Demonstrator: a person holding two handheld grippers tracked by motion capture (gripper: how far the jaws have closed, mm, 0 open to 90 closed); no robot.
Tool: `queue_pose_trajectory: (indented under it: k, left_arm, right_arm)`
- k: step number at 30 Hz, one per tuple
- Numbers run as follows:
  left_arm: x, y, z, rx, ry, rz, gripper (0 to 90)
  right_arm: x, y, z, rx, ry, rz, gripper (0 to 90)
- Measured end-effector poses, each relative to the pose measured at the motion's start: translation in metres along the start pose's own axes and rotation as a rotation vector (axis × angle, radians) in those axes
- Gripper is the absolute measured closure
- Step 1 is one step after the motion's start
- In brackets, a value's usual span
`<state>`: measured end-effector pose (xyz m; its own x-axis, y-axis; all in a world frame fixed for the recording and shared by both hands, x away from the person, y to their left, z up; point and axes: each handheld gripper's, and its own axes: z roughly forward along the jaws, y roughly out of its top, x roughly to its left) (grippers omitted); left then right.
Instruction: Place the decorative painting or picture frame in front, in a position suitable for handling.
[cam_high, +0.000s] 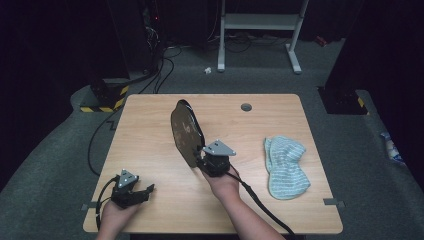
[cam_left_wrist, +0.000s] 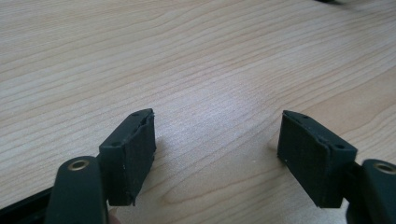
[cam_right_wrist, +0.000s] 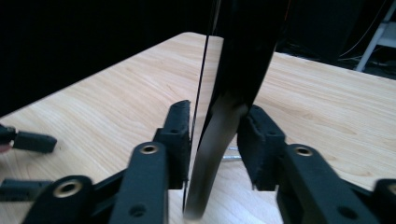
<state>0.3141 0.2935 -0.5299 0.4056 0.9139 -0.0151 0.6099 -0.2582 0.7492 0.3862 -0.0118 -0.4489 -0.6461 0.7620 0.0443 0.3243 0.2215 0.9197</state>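
Observation:
A dark round plate (cam_high: 184, 131) stands on edge above the middle of the wooden table (cam_high: 145, 135), its face turned toward the left. My right gripper (cam_high: 201, 156) is shut on the plate's lower rim, a hand holding it from below. In the right gripper view the plate (cam_right_wrist: 243, 56) rises edge-on between the two black jaws of the right gripper (cam_right_wrist: 217, 119). My left gripper (cam_high: 146, 191) rests low at the table's front left, open and empty. In the left gripper view, the left gripper (cam_left_wrist: 217, 135) has its jaws wide apart over bare wood.
A light blue striped cloth (cam_high: 285, 166) lies crumpled on the right side of the table. A round cable hole (cam_high: 246, 107) sits near the far edge. Cables and a white frame (cam_high: 260, 22) stand on the floor beyond the table.

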Motion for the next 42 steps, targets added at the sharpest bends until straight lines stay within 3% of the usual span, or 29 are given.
queue_pose_trajectory:
  k: [2, 7, 10, 17, 24, 31, 42]
  left_arm:
    - [0.000, 0.000, 0.000, 0.000, 0.000, 0.000, 27.9]
    - [0.000, 0.000, 0.000, -0.001, -0.001, 0.000, 27.9]
    - [0.000, 0.000, 0.000, -0.001, -0.001, -0.001, 27.9]
    - [0.000, 0.000, 0.000, 0.000, 0.002, 0.001, 28.0]
    - [0.000, 0.000, 0.000, 0.001, 0.004, 0.003, 28.1]
    - [-0.001, 0.000, 0.000, 0.002, 0.005, 0.005, 28.1]
    - [0.000, 0.000, 0.000, 0.000, 0.002, -0.002, 28.4]
  right_arm:
    - [-0.001, 0.003, 0.005, -0.010, 0.000, 0.006, 61.8]
    - [0.000, 0.005, 0.007, -0.023, -0.005, -0.004, 75.6]
    - [-0.001, 0.005, 0.005, -0.017, 0.009, 0.010, 76.6]
    - [0.000, 0.000, -0.010, -0.025, 0.040, 0.005, 77.3]
    - [-0.006, -0.015, -0.041, -0.036, 0.074, 0.047, 77.3]
    - [-0.008, -0.026, -0.066, -0.042, 0.082, 0.043, 77.6]
    - [-0.010, -0.032, -0.072, -0.059, 0.078, 0.034, 76.8]
